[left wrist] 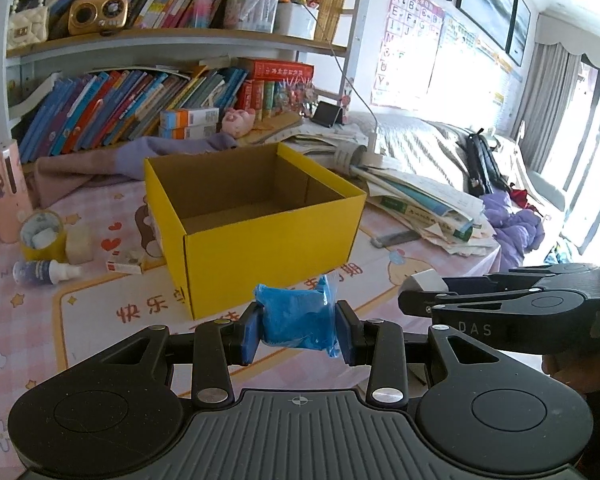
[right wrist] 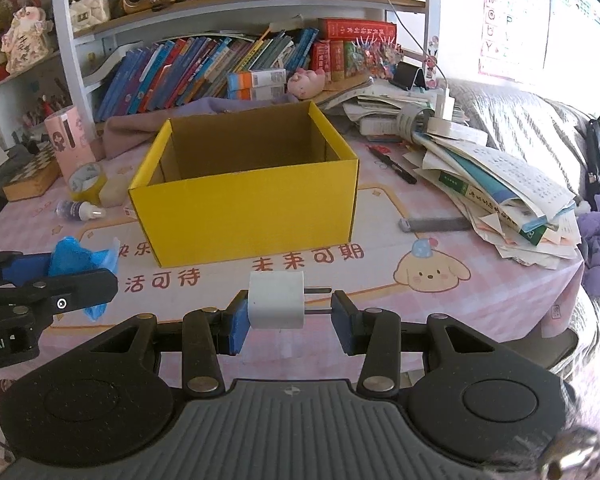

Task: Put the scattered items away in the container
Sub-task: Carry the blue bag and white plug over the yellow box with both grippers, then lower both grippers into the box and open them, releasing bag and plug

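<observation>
An open yellow cardboard box (left wrist: 268, 248) (right wrist: 252, 216) stands on the pink table mat, its inside bare as far as I see. My left gripper (left wrist: 298, 330) is shut on a crumpled blue plastic packet (left wrist: 296, 316) (right wrist: 80, 260), held in front of the box's near corner. My right gripper (right wrist: 288, 312) is shut on a white plug adapter (right wrist: 276, 300) (left wrist: 426, 280), its two prongs against the right pad. It hovers before the box's front wall. Left of the box lie a small dropper bottle (left wrist: 44, 272) (right wrist: 78, 210), a yellow tape roll (left wrist: 42, 234) (right wrist: 86, 180) and a small red-and-white box (left wrist: 124, 266).
A bookshelf (left wrist: 140, 104) rises behind the table. A pile of papers and books (right wrist: 500, 184) crowds the right side, with a black pen (right wrist: 394, 168) and a grey utility knife (right wrist: 436, 224) near it. A pink tube (left wrist: 4, 188) and a chessboard box (right wrist: 32, 176) stand at the left.
</observation>
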Motion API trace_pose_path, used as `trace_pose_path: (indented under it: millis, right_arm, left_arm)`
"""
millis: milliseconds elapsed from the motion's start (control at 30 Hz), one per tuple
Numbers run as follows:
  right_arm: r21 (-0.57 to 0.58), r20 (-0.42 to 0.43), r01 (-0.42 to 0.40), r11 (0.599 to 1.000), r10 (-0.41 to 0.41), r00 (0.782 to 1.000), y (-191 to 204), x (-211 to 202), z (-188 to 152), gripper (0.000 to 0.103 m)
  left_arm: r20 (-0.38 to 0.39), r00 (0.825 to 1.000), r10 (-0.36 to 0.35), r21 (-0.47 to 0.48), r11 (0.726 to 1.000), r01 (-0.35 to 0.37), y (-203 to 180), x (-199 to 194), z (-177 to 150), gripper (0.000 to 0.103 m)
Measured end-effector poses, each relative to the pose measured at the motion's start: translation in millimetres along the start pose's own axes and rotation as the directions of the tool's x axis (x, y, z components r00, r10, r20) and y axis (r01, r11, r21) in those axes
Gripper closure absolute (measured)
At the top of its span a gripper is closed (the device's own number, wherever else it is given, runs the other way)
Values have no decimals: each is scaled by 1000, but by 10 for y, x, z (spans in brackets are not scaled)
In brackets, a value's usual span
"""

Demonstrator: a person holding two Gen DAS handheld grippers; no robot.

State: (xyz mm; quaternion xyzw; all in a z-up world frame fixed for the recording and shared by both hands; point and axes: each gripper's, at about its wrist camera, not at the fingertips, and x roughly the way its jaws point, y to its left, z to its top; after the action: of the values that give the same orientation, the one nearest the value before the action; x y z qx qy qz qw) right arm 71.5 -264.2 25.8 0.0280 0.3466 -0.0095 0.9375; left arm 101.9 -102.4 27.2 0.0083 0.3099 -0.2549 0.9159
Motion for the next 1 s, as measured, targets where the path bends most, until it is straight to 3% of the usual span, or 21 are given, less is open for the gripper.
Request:
trace_pose_path:
  millis: [300,633,1000]
  right_arm:
    - [2,62,-19,1000,19,998,29,83,180,62]
    - [-17,138,-71,997,73,988,-11,303,662,62]
    - [-136,160,-159,978,180,971,-6,734,1283,62]
  left_arm:
    - [34,999,25,12,1000,-26,158,26,260,66]
    - [94,994,58,86,994,-67,226,190,650,66]
    - [122,983,140,32,989,-145,348,564,1005,66]
